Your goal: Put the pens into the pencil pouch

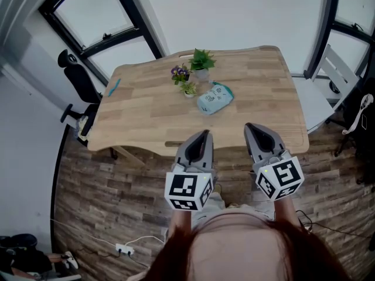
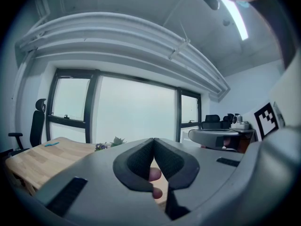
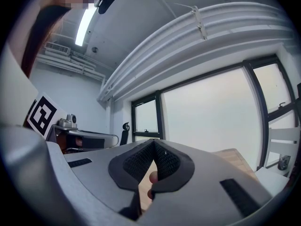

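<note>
Starting the task, by my reading, you held both tools short of the table (image 1: pixel 146 116), on the near side of the pouch (image 1: pixel 214 97), with nothing picked up yet. The left tool (image 1: pixel 202 136) had its jaws pressed together and empty; its own view showed the pads meeting at the tip with only your fingertips (image 2: pixel 154 174) behind them. The right tool (image 1: pixel 254 129) was pressed together on nothing as well.

The pale blue pouch lay on the table ahead of the tools, and I could not tell whether its zip was open. Only one pen (image 1: pixel 113 87) showed, a blue one lying flat well to the left of the pouch.

The next move probably called for spreading the left tool and reaching left of the pouch for that pen. A thin barrel lying flat on wood would need a low approach and a pinch across its width. The right tool could go to the pouch to steady it or open its mouth.

The table was pale wood. Small potted plants (image 1: pixel 193 72) stood just behind the pouch. An office chair (image 1: pixel 79 84) sat farther left of the pouch than the pen. Large windows (image 1: pixel 99 16) stood beyond the pouch, and a power strip (image 1: pixel 124 250) lay on the plank floor (image 1: pixel 105 192) well to the near side of it.
</note>
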Demonstrator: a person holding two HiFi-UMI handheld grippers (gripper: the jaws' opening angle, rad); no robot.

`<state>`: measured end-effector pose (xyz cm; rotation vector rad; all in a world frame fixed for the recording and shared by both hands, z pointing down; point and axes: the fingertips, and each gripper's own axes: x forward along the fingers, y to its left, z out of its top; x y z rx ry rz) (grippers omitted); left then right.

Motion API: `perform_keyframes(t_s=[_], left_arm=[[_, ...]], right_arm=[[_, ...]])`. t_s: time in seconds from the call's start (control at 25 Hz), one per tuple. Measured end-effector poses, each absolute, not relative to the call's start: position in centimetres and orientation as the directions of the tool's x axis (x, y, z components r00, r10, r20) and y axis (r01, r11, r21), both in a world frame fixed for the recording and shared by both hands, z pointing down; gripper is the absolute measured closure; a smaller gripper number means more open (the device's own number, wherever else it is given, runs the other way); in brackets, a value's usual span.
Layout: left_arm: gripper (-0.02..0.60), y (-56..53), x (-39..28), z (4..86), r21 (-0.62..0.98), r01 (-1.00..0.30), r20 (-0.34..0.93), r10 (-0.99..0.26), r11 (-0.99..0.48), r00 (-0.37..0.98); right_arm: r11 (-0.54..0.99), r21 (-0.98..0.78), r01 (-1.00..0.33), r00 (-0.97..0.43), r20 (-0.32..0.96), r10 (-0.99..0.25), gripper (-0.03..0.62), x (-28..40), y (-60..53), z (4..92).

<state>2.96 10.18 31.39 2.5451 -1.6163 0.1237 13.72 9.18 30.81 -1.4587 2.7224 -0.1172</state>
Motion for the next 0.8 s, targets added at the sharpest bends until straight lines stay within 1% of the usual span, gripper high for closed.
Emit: perform_keyframes(t_s=[0.8], left_arm=[[0.579,4.3,-0.8,32.1,0.057,-0.888,0.159,-0.874,-0.456,0.459]], right_arm=[[0.524,-0.084,-0.847,-0.527,0.016,-0.850,0.594,9.9,3.5,31.2]])
